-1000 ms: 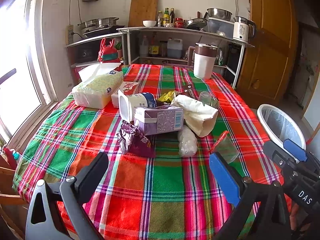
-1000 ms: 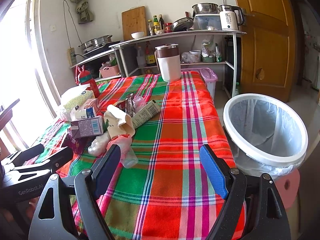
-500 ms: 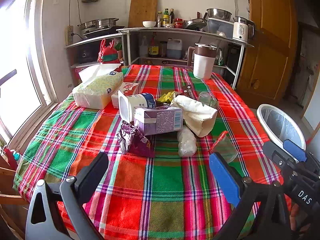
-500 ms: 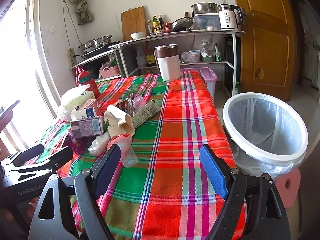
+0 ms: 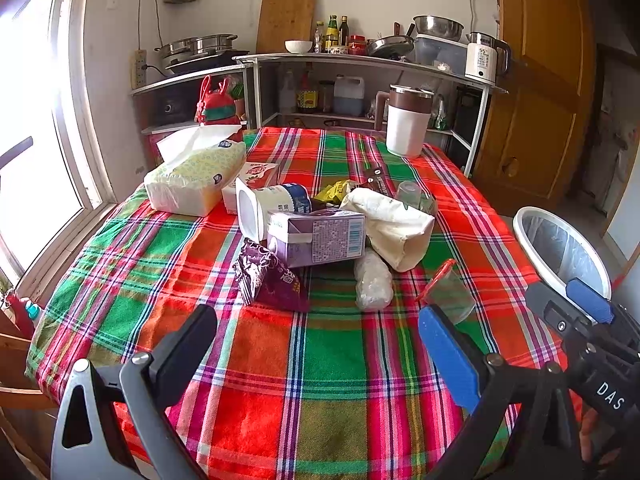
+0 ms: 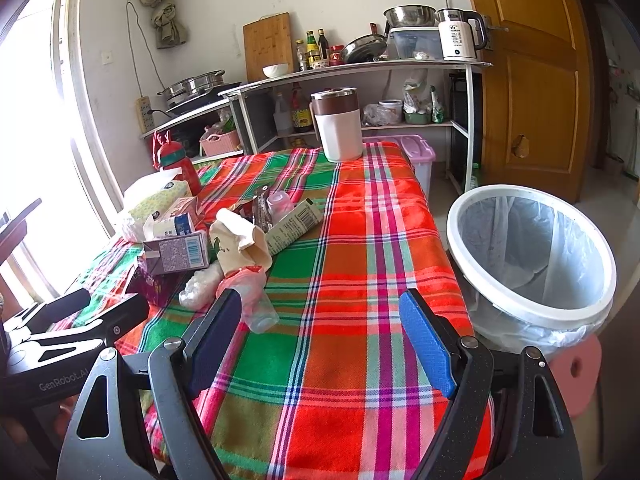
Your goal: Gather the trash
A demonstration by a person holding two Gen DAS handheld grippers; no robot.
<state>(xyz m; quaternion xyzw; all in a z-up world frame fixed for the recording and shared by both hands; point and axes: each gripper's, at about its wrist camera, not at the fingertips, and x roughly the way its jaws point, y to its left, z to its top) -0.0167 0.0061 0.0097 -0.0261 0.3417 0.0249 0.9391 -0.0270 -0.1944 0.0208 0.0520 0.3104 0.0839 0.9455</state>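
My left gripper [image 5: 316, 344] has its fingers spread wide with nothing between them, held over the near edge of the plaid tablecloth [image 5: 332, 364]; my right gripper [image 6: 320, 336] is likewise spread wide and holds nothing, over the near right part of the same cloth. Far left on the table lies a tissue pack [image 5: 196, 178], with a small red-and-white carton [image 5: 256, 174] just beside it. The trash is heaped in the middle of the table: a white yogurt cup [image 5: 266, 206] on its side, a purple drink carton [image 5: 318, 236] touching it, a dark purple wrapper [image 5: 270, 280] in front of the carton, a yellow wrapper [image 5: 336, 190] behind. Right of the carton, a cream paper bag [image 5: 394, 222] lies tilted, a crumpled clear plastic bag [image 5: 372, 282] just below it. A clear plastic cup [image 5: 450, 294] with a red rim lies on its side, nearest my left gripper's blue finger pad. A white jug [image 5: 406, 124] stands upright at the far end. Off the table's right edge stands the white bin [image 6: 532, 312], lined with a clear bag, well apart from the heap.
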